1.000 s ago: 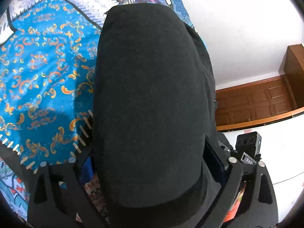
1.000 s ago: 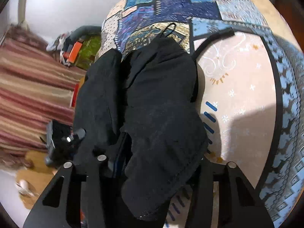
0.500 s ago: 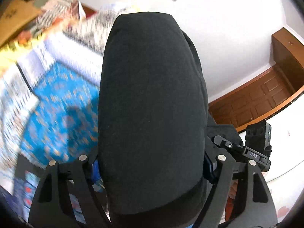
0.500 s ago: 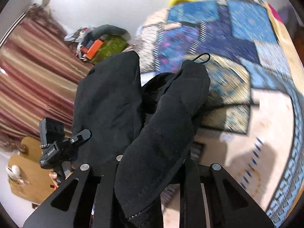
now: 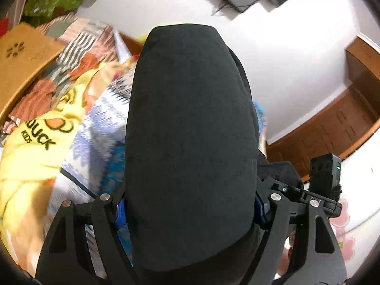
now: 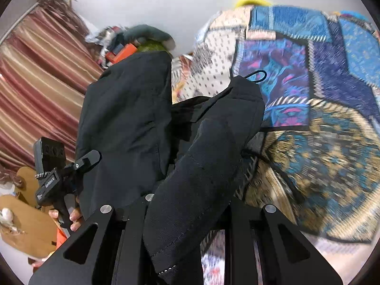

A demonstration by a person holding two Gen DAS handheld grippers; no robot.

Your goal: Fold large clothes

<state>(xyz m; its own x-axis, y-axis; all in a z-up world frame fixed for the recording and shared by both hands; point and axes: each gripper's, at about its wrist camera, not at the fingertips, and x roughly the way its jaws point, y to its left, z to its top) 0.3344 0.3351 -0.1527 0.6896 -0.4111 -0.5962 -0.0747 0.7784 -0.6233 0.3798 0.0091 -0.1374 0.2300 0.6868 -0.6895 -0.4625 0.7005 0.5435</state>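
One black garment point(image 6: 190, 166) hangs lifted above the patchwork bedspread point(image 6: 320, 130), a thick fold clamped in the left gripper point(image 5: 190, 204), whose jaws have just narrowed on it, and a thinner edge pinched in the nearly closed right gripper point(image 6: 190, 213). The step seems to be carrying it folded. Next, both grippers should probably lower it flat onto the bedspread, away from the one yellow blanket point(image 5: 35, 147) at its far edge.

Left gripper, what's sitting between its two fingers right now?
In the left wrist view, a thick fold of the black garment fills the space between the left gripper fingers.
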